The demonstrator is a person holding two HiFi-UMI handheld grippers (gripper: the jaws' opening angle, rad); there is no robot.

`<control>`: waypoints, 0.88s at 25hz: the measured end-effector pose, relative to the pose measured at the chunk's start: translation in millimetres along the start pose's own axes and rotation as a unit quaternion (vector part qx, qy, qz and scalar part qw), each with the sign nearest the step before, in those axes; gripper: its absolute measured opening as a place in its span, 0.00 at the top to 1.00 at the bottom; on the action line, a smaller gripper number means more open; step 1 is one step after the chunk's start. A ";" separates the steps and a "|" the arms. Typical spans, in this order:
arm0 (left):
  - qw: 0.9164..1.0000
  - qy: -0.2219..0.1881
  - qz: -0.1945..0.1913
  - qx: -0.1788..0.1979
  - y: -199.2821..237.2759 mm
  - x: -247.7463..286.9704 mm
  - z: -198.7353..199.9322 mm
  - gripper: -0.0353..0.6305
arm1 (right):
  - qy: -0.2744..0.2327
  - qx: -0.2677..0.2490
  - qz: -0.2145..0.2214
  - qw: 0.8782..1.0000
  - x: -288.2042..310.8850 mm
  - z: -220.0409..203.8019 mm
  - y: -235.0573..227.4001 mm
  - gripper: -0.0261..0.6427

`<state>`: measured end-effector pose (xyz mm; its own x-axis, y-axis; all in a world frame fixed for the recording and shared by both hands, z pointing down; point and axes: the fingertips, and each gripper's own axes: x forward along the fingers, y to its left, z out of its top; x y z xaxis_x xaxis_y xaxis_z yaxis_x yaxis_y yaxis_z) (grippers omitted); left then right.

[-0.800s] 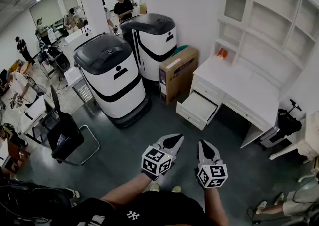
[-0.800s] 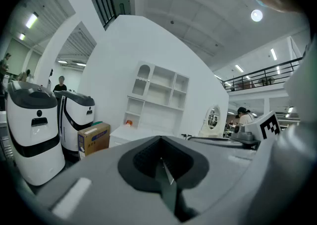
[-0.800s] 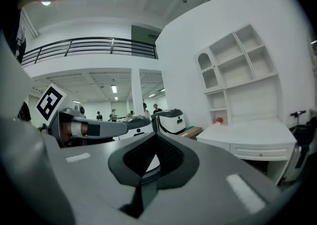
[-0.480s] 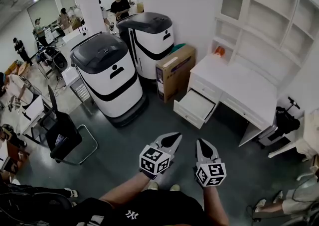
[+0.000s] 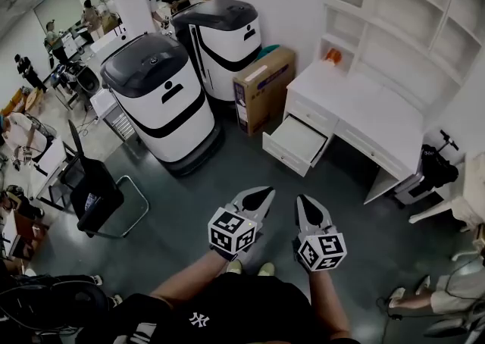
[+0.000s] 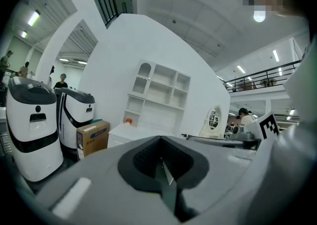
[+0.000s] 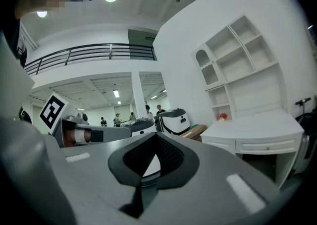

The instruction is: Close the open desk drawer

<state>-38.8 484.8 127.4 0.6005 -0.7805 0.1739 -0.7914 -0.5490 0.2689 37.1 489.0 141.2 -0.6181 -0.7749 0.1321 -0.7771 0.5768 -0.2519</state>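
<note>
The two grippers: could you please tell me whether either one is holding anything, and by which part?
Nothing is held. The left gripper and the right gripper are both shut with nothing between their jaws, well apart from the open drawer.

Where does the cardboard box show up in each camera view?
Head view: cardboard box upper middle, between the machines and the desk.
Left gripper view: lower left, right of the machines.
Right gripper view: small, centre, left of the desk.
Shared landmark: the white shelves above the desk.

Black shirt (image 5: 227,312); grey left gripper (image 5: 265,194)
</note>
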 end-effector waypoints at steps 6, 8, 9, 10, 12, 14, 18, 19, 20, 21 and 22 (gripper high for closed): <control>1.000 0.008 0.009 -0.002 -0.3 11.4 -8.7 0.95 | 0.008 0.010 -0.002 1.000 0.2 -8.2 -15.2 0.93; 1.000 0.009 0.015 -0.001 -0.8 15.6 -8.3 0.95 | 0.010 0.013 -0.002 1.000 0.5 -8.5 -21.1 0.93; 1.000 0.008 0.017 -0.001 -1.1 17.8 -8.4 0.95 | 0.010 0.014 -0.001 1.000 0.6 -9.1 -24.5 0.93; 1.000 0.008 0.020 -0.001 -1.4 20.2 -8.7 0.95 | 0.011 0.015 -0.001 1.000 0.9 -9.8 -28.5 0.93; 1.000 0.008 0.024 0.000 -1.7 25.4 -10.0 0.95 | 0.013 0.018 -0.003 1.000 2.0 -11.6 -37.0 0.93; 1.000 0.010 0.027 0.000 -0.8 29.1 -11.9 0.95 | 0.014 0.022 -0.005 1.000 4.3 -13.6 -43.5 0.93; 0.999 0.012 0.033 -0.002 7.9 37.8 -11.0 0.95 | 0.015 0.028 -0.003 0.999 14.3 -12.5 -50.8 0.93; 0.999 0.012 0.035 -0.002 11.2 41.8 -10.3 0.95 | 0.017 0.029 -0.003 0.999 18.5 -12.3 -53.5 0.93; 0.999 0.013 0.035 -0.003 14.5 46.1 -9.8 0.95 | 0.018 0.029 -0.002 0.999 23.1 -12.4 -56.4 0.93; 0.999 0.013 0.035 -0.004 18.1 50.4 -9.6 0.95 | 0.020 0.031 -0.002 0.999 27.8 -13.1 -59.3 0.93; 0.999 0.013 0.034 -0.005 22.1 54.8 -9.6 0.95 | 0.022 0.032 -0.002 0.999 32.9 -14.2 -62.1 0.93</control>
<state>-22.3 432.7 152.0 0.5477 -0.8078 0.2177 -0.8297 -0.4911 0.2652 63.4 431.3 174.7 -0.6202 -0.7647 0.1748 -0.7715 0.5544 -0.3121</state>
